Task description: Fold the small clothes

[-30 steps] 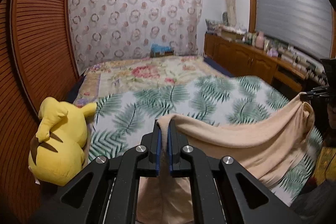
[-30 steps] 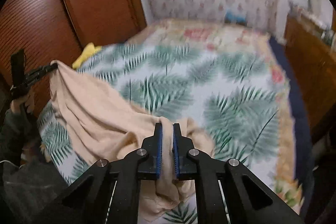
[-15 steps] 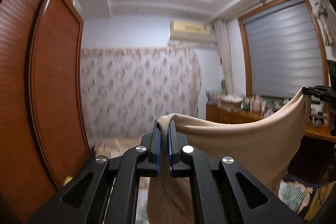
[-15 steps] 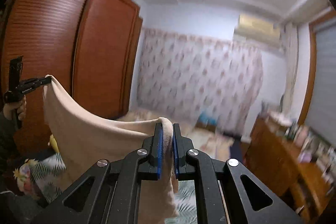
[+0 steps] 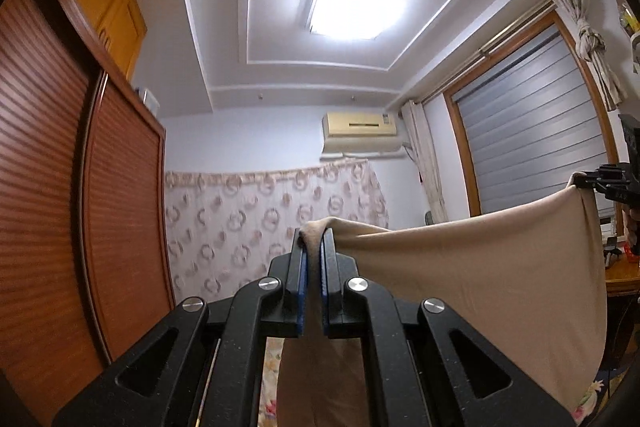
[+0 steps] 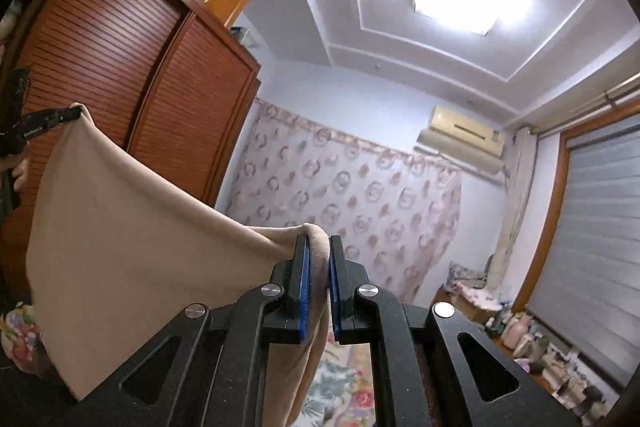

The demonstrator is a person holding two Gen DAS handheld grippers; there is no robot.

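The left tongs (image 5: 313,259) are clamped on one top corner of a beige cloth (image 5: 480,267), a bunch of fabric poking up between the blue pads. The right tongs (image 6: 318,267) are clamped on the other top corner in the same way. Between the two, the cloth hangs spread in the air, its upper edge sagging a little and its body falling below both grips. Each camera sees the other tongs at the far corner of the cloth, at the frame's edge. Behind are a patterned curtain (image 5: 272,219), a louvred wardrobe (image 5: 80,187), an air conditioner (image 5: 360,131), a ceiling lamp (image 5: 352,7) and a window blind (image 5: 532,135). A strip of floral bed cover (image 6: 344,379) shows below the right tongs.
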